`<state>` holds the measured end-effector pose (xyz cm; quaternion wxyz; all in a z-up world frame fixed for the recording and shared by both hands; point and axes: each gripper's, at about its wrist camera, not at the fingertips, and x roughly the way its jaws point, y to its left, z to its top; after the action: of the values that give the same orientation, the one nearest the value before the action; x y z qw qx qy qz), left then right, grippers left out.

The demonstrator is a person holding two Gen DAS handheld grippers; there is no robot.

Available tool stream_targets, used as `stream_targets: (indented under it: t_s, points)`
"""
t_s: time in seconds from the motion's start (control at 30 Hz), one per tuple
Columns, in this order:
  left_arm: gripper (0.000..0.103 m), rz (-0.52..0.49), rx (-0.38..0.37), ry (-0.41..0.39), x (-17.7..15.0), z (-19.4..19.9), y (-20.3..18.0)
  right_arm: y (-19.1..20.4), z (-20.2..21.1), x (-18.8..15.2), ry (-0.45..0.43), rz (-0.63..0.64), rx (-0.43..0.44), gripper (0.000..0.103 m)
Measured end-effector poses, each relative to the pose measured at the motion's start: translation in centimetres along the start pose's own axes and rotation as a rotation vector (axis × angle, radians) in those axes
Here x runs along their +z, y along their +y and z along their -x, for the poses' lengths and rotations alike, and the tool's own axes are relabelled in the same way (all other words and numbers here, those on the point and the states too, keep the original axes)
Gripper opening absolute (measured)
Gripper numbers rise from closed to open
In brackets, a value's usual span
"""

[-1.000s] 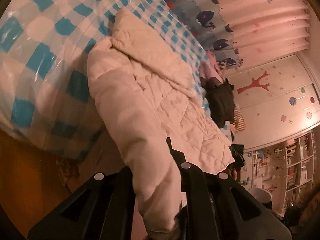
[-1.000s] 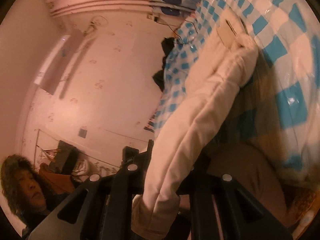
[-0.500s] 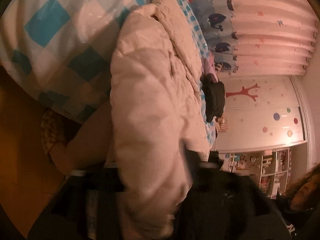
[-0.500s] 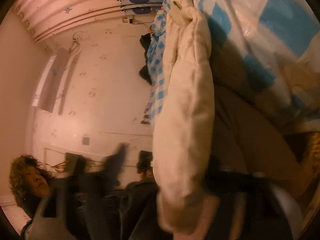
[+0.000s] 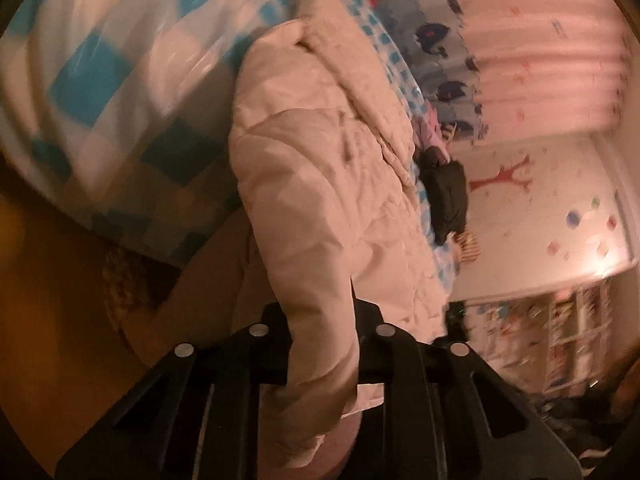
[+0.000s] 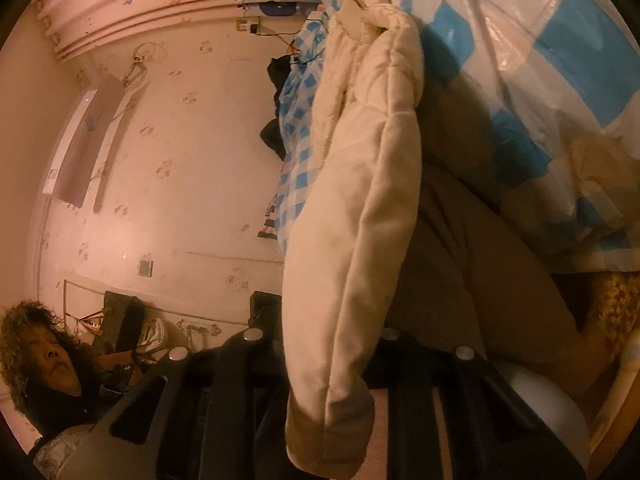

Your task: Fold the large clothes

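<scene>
A cream quilted puffer jacket (image 5: 332, 184) lies on a bed with a blue-and-white checked cover (image 5: 92, 80) and hangs over its edge. My left gripper (image 5: 320, 320) is shut on one sleeve of the jacket, whose cuff droops toward the camera. In the right wrist view my right gripper (image 6: 328, 332) is shut on the other sleeve (image 6: 352, 240), which hangs down between the fingers. The fingertips are hidden by the fabric in both views.
A dark garment (image 5: 446, 200) lies further along the bed. Curtains (image 5: 540, 40) and a decorated wardrobe wall (image 5: 560, 208) stand behind, with shelves (image 5: 540, 332) to the right. A person (image 6: 44, 364) is at the lower left of the right wrist view. Wooden floor (image 5: 40, 300) lies below the bed.
Both grippers have pulled back and swung while holding the sleeves. The jacket has been drawn toward the bed edge and now hangs more steeply over it.
</scene>
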<state>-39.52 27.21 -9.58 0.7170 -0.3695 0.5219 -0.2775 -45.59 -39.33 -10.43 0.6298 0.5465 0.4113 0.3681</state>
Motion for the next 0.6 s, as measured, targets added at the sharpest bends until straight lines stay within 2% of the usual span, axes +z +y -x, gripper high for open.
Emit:
stream_targets:
  t_s: [0.03, 0.07, 0.1, 0.13, 0.17, 0.23, 0.3, 0.4, 0.6]
  points:
    - [0.016, -0.031, 0.04, 0.002, 0.1, 0.0, -0.7, 0.0, 0.0, 0.0, 0.003, 0.005, -0.008, 0.023]
    - [0.016, -0.077, 0.101, 0.009, 0.1, -0.3, -1.6, -0.2, 0.0, 0.1, 0.008, -0.002, -0.022, 0.027]
    - [0.016, -0.108, 0.152, 0.018, 0.2, -0.6, -2.3, -0.5, 0.1, 0.1, 0.015, -0.013, -0.027, 0.042]
    - [0.019, -0.135, 0.217, 0.024, 0.2, -1.0, -3.1, -0.7, 0.0, 0.2, 0.019, -0.019, -0.036, 0.052]
    - [0.021, -0.151, 0.247, 0.027, 0.2, -1.2, -3.6, -1.0, -0.1, 0.1, 0.019, -0.023, -0.058, 0.063]
    - [0.038, -0.205, 0.336, 0.037, 0.0, -2.0, -4.9, -1.5, -0.2, 0.0, 0.022, -0.039, -0.047, 0.063]
    - [0.045, -0.233, 0.411, 0.041, -0.2, -2.6, -5.7, -1.8, -0.4, -0.2, 0.021, -0.045, -0.027, 0.063]
    - [0.051, -0.277, 0.509, 0.04, -0.4, -3.0, -6.6, -1.7, -0.9, -0.3, 0.034, -0.043, -0.026, 0.063]
    - [0.055, -0.412, 0.689, 0.022, -1.0, -3.7, -8.9, -1.1, -1.7, -0.2, 0.071, -0.025, -0.082, 0.063]
